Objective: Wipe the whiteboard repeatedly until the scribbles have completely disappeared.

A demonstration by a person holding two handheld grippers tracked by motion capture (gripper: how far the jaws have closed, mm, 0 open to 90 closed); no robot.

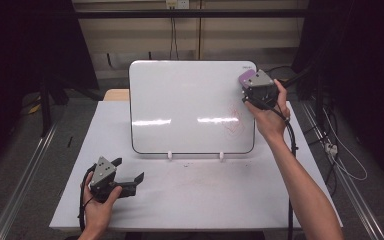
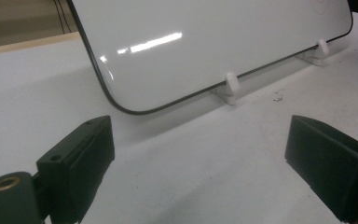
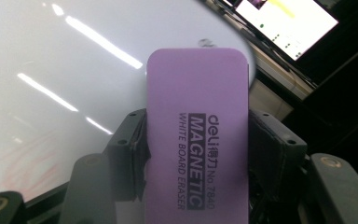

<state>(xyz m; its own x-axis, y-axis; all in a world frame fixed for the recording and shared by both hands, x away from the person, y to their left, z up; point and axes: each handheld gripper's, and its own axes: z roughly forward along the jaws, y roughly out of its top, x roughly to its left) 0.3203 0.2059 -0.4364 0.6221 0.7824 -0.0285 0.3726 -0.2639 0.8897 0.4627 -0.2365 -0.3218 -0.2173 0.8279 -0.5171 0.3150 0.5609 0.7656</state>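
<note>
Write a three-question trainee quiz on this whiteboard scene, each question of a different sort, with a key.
1. True or false: the right gripper is shut on a purple whiteboard eraser.
2. Where on the whiteboard are the faint red marks? A) top left B) lower right C) centre
3. Fill in: the left gripper, held low over the white table, has its jaws ____.

Key: 1 true; 2 B; 3 open, with nothing between them.
</note>
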